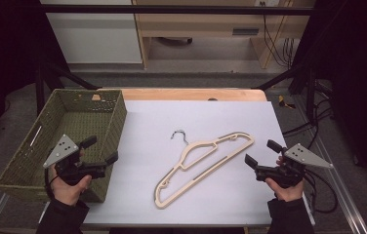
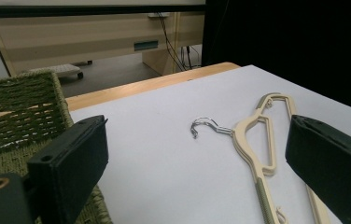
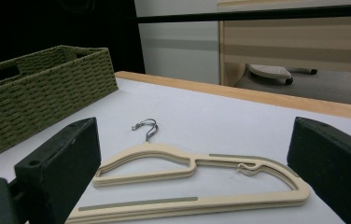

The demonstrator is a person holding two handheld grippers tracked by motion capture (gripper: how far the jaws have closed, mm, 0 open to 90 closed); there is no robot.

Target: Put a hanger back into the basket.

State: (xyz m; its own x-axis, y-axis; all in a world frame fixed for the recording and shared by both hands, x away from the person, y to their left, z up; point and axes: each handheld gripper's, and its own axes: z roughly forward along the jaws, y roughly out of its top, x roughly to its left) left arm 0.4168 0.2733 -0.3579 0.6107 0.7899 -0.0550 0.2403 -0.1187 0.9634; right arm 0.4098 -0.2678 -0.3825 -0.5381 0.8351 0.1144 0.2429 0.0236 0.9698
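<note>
I am holding both grippers low over the bench (image 1: 137, 109), jaws standing wide apart and gripping nothing. The left gripper (image 1: 102, 149) is hovering just beside the green woven basket (image 1: 23, 157); the right gripper (image 1: 262, 153) is waiting at the bench's right side. Between them the cream hanger (image 1: 202, 165) is lying flat on the white sheet, its long axis running diagonally from near-left to far-right, its metal hook (image 1: 178, 135) pointing away from me. The hanger's far-right end is sitting near my right jaws, so I am judging the right hand better placed to take it, with the basket well apart on the left.
</note>
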